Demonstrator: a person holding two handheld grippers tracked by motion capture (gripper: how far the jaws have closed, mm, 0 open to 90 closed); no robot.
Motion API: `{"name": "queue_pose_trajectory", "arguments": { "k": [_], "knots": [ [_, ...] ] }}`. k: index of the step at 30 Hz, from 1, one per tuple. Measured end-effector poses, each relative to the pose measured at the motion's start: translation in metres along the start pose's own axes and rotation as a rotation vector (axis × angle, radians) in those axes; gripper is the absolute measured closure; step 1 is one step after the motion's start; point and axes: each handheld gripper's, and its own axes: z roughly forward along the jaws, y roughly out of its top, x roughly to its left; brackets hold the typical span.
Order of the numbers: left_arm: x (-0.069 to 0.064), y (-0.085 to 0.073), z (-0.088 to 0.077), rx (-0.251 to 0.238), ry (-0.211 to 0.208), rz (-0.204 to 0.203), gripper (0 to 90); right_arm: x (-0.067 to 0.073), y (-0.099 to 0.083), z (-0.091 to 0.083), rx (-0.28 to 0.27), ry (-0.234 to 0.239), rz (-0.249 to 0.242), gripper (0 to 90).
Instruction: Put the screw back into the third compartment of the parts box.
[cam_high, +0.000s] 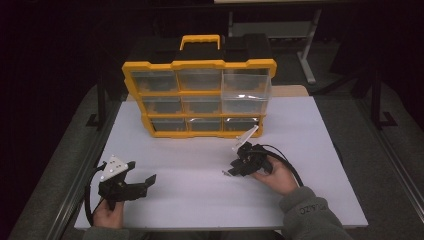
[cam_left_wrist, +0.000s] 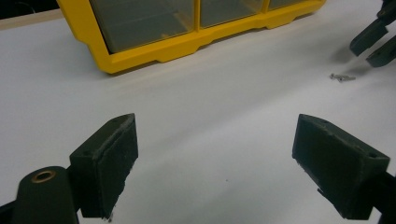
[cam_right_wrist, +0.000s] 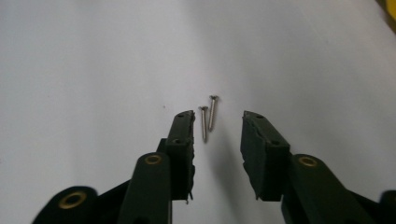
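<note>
Right sleeve (cam_high: 312, 215): nearest the high camera, grey, with small dark letters on the cuff, too blurred to read.
Right gripper (cam_right_wrist: 218, 116): black, held low over the table, its jaws partly apart and pinching nothing.
Screws (cam_right_wrist: 208, 117): 2 thin silver screws with flat heads, lying side by side, almost touching. In the right gripper view they lie on the table just past the jaw tips, closer to the left-hand jaw.
Screws from the left gripper view (cam_left_wrist: 342, 77): small and shiny, just below the right gripper's black jaws.
Left gripper (cam_left_wrist: 215, 154): black, jaws wide apart, bare table between them. It sits near the front left corner, well apart from the screws.
Table (cam_high: 200, 200): flat white top.
Box (cam_high: 199, 97): yellow frame, yellow handle on top, 9 see-through drawers in 3 rows of 3. It stands upright at the back of the table. No writing can be read on it.
</note>
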Motion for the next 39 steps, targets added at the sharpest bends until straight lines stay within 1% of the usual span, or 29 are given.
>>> {"name": "queue_pose_trajectory", "arguments": {
  "k": [2,3,4,5,6,7,9,10,11,12,16,18,22,24,28,29,30,31,32,33,35,36,37,39],
  "knots": [
    [0.000,0.000,0.000,0.001,0.000,0.000,13.7,0.000,0.003,0.006,0.010,0.005,0.013,66.9],
    [0.000,0.000,0.000,-0.001,-0.001,-0.001,13.7,-0.001,0.005,0.008,0.005,0.009,0.000,67.6],
    [0.000,0.000,0.000,-0.001,-0.001,0.000,13.7,0.000,0.007,0.010,0.013,0.010,0.013,68.2],
    [0.000,0.000,0.000,-0.002,-0.002,-0.002,13.6,-0.001,0.009,0.012,0.010,0.011,0.015,69.2],
    [0.000,0.000,0.000,-0.001,-0.002,-0.001,13.7,-0.002,0.010,0.014,0.002,0.014,0.002,70.2],
    [0.000,0.000,0.000,-0.002,-0.002,-0.002,13.6,-0.002,0.012,0.015,0.005,0.013,0.013,70.9],
    [0.000,0.000,0.000,-0.002,-0.002,-0.002,13.7,-0.004,0.014,0.019,0.002,0.016,0.001,73.7],
    [0.000,0.000,0.000,-0.001,-0.002,-0.002,13.7,-0.003,0.014,0.020,0.010,0.016,0.015,73.7],
    [0.000,0.000,0.000,-0.001,-0.002,-0.001,13.7,-0.004,0.015,0.021,0.013,0.009,0.010,74.1],
    [0.000,0.000,0.000,-0.002,-0.002,-0.003,13.7,-0.004,0.015,0.022,0.018,0.017,0.013,75.1],
    [0.000,0.000,0.000,-0.004,-0.004,-0.004,13.7,-0.006,0.014,0.025,0.017,0.009,0.018,76.5],
    [0.000,0.000,0.000,-0.004,-0.004,-0.004,13.6,-0.007,0.014,0.026,0.019,0.016,0.016,77.4],
    [0.000,0.000,0.000,-0.004,-0.004,-0.003,13.7,-0.008,0.013,0.027,0.026,0.012,0.023,77.7],
    [0.000,0.000,0.000,-0.002,-0.004,-0.004,13.7,-0.009,0.013,0.028,0.029,0.014,0.014,78.3],
    [0.000,0.000,0.000,-0.003,-0.003,-0.003,13.7,-0.007,0.012,0.027,0.037,-0.018,0.012,81.6],
    [0.000,0.000,0.000,-0.003,-0.004,-0.003,13.7,-0.006,0.012,0.027,0.035,-0.025,0.002,82.6],
    [0.000,0.000,0.000,-0.004,-0.004,-0.003,13.7,-0.005,0.012,0.027,0.039,-0.035,-0.001,83.7],
    [0.000,0.000,0.000,-0.004,-0.004,-0.003,13.7,-0.005,0.012,0.027,0.039,-0.035,-0.001,83.7],
    [0.000,0.000,0.000,-0.003,-0.003,-0.002,13.7,-0.004,0.013,0.027,0.041,-0.053,-0.020,85.4],
    [0.000,0.000,0.000,-0.003,-0.003,-0.002,13.7,-0.003,0.013,0.027,0.049,-0.059,-0.015,86.2],
    [0.000,0.000,0.000,-0.003,-0.003,-0.001,13.7,-0.003,0.013,0.027,0.048,-0.060,-0.015,86.2],
    [0.000,0.000,0.000,-0.004,-0.004,0.000,13.7,-0.004,0.012,0.027,0.041,-0.050,0.002,86.3],
    [0.000,0.000,0.000,-0.005,-0.004,-0.001,13.7,-0.005,0.012,0.027,0.032,-0.046,-0.003,86.5],
    [0.000,0.000,0.000,-0.003,-0.003,-0.001,13.7,-0.006,0.011,0.027,0.030,-0.042,0.001,86.6]
  ]
}}
